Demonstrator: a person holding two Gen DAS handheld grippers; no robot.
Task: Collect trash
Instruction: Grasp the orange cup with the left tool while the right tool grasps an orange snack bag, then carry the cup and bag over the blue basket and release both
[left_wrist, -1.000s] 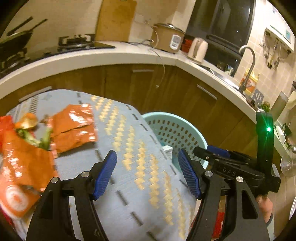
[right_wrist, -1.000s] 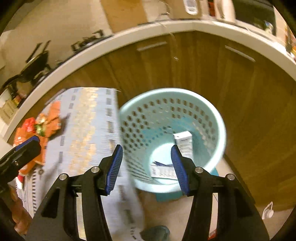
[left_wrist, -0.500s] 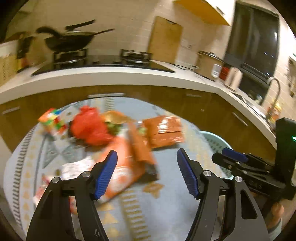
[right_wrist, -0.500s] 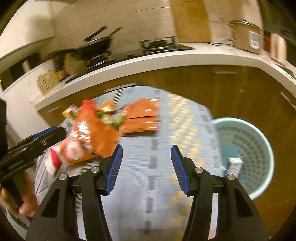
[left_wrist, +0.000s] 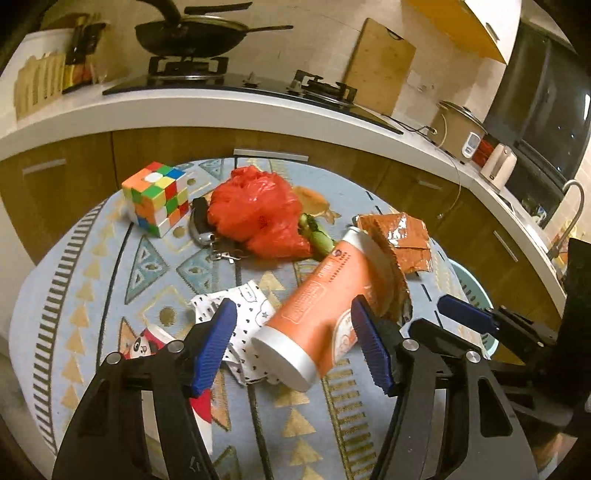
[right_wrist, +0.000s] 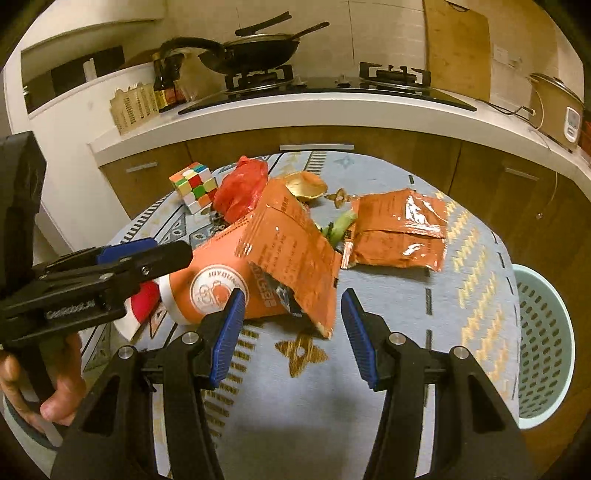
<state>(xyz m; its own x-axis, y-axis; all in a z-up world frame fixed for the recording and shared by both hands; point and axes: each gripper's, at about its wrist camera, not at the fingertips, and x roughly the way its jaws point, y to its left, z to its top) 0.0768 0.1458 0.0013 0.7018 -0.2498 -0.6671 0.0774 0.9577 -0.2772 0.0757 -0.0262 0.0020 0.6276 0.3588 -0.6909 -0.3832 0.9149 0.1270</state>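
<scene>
Both tools hover wide apart-jawed and empty over the patterned cloth (left_wrist: 92, 258) covering the round counter: the left hand-held gripper (left_wrist: 293, 345) straddles the near end of the orange cup (left_wrist: 317, 314), which lies on its side, and the right hand-held gripper (right_wrist: 291, 330) faces the big orange pouch (right_wrist: 295, 258) propped against that same cup. Taking the cup as landmark, the red plastic bag (left_wrist: 262, 218) sits just behind it, with a green vegetable scrap (left_wrist: 317, 234) touching the bag; a torn foil wrapper (left_wrist: 402, 236) lies behind and to the right, crumpled dotted paper (left_wrist: 240, 306) pokes out at its left, and the mint basket (right_wrist: 543, 350) stands on the floor off to the right, beyond the counter edge. The Rubik's cube (left_wrist: 159, 197) and the keys (left_wrist: 208, 236), farther back left, look like keepers, not trash. The cup is probably light, stiff but crushable paper with a slick coating; pinching across its rimmed near end should hold best. The pouch is limp and slippery, so grip a flat edge firmly rather than its puffy middle
</scene>
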